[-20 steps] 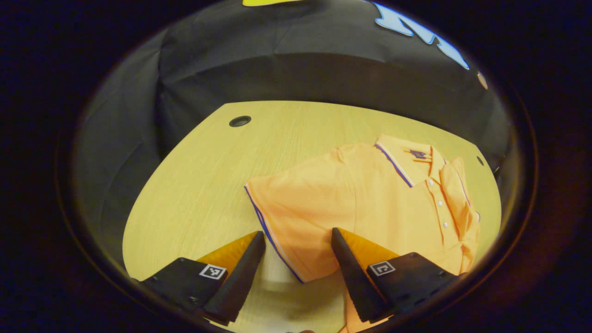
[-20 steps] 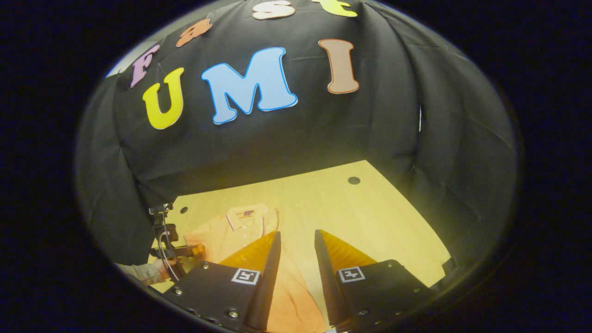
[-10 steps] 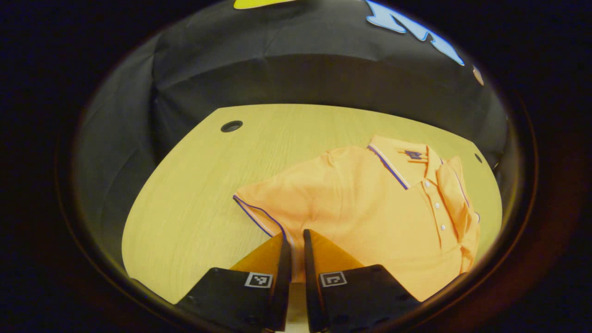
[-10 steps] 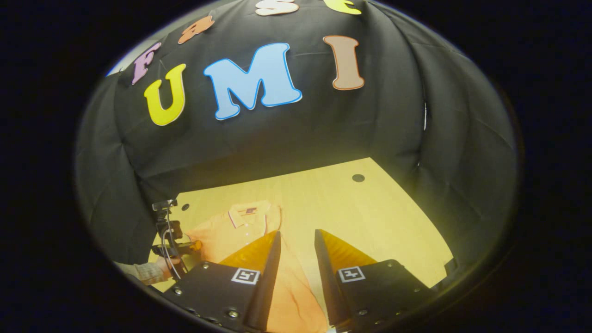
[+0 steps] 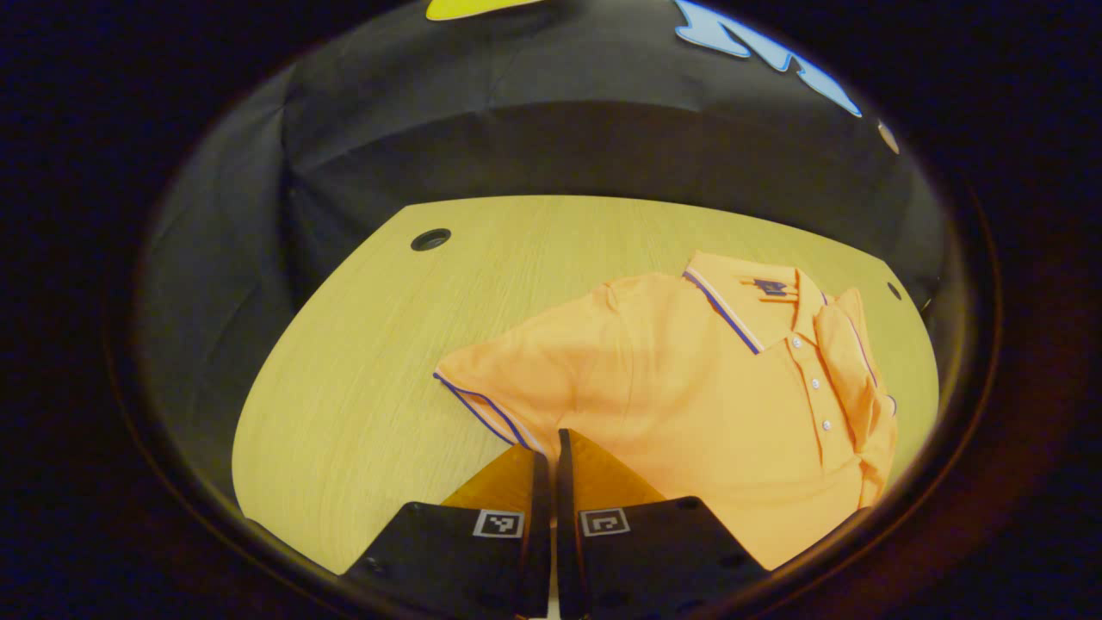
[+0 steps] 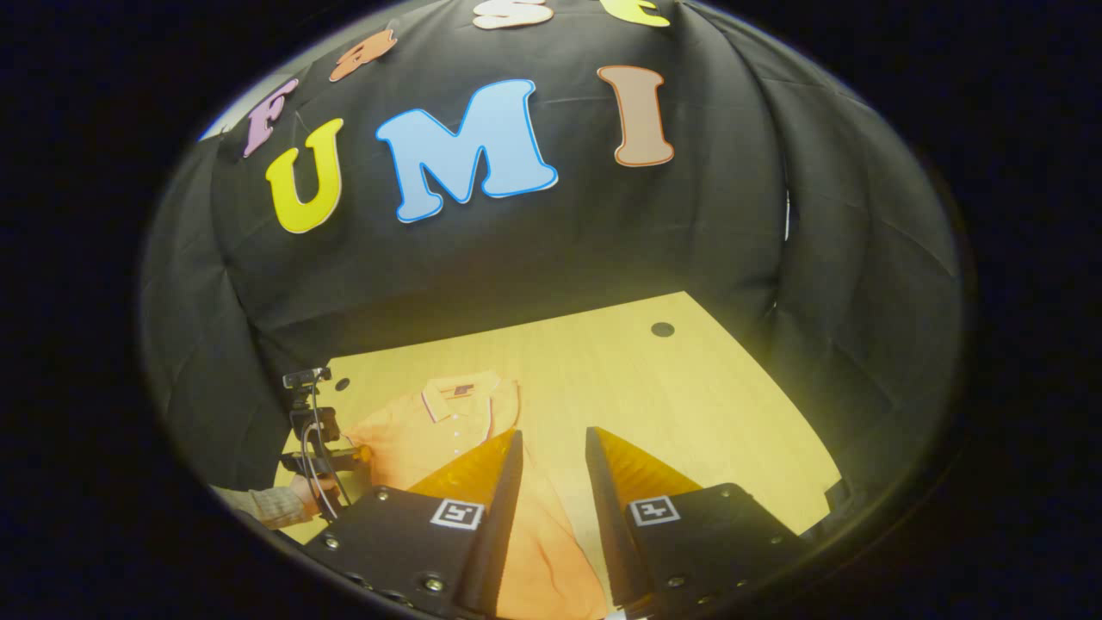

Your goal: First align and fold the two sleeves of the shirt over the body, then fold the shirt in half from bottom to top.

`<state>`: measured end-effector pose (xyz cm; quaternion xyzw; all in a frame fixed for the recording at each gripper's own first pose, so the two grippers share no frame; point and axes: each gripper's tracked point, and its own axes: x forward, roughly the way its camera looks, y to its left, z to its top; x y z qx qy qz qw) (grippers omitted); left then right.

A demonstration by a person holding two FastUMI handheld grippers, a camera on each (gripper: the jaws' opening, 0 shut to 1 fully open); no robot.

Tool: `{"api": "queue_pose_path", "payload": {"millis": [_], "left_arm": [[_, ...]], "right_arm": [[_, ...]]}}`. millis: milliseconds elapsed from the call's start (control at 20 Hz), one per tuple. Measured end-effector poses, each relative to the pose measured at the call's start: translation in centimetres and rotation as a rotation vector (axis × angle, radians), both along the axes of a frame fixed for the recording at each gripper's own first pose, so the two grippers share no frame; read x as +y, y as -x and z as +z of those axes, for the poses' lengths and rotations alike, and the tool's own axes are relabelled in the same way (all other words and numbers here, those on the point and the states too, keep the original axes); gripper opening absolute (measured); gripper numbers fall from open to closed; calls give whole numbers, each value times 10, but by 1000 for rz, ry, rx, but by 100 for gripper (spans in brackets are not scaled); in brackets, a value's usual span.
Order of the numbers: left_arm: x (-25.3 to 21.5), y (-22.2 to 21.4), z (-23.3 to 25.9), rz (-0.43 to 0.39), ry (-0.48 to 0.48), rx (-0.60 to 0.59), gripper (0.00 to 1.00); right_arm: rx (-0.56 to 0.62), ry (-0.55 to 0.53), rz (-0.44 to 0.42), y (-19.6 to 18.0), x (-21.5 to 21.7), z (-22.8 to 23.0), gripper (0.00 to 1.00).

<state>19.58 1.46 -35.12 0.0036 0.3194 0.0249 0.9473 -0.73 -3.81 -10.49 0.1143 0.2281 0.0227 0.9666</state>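
Left gripper view: left gripper point(image 5: 546, 443) pinches sleeve point(image 5: 508, 383) hem edge.

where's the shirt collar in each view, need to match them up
Left gripper view: the collar sits right of centre, at the far end of the shirt, beyond the left claw.
Right gripper view: the collar is small, lower left of centre, beyond the right claw.
Shared landmark: the dark tag inside the collar, and the button placket running down from it.
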Motion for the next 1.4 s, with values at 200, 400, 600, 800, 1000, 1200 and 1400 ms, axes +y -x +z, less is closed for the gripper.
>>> {"api": "queue_pose_path", "payload": {"millis": [200, 400, 600, 800, 1000, 1200, 1400], "left_arm": [[-30, -7, 25, -82, -41, -50, 11], [-87, -10, 47, -193, -55, -91, 10], [-145, -8, 51, -283, -46, -101, 10], [-180, -1, 49, -329, -32, -92, 10], [-195, 0, 45, -347, -33, -80, 10], [-207, 5, 45, -381, -2, -72, 28], [-213, 8, 52, -397, -8, -83, 68]], "right_arm": [[2, -7, -10, 3, -3, -3, 47], [-3, -13, -19, 7, -6, -4, 47], [-8, -25, -34, 12, -9, -5, 47], [-6, -26, -54, 20, -15, -8, 47], [2, -32, -78, 29, -22, -16, 51], [11, -48, -90, 33, -27, -24, 47], [11, -49, -81, 31, -26, -29, 47]]}}
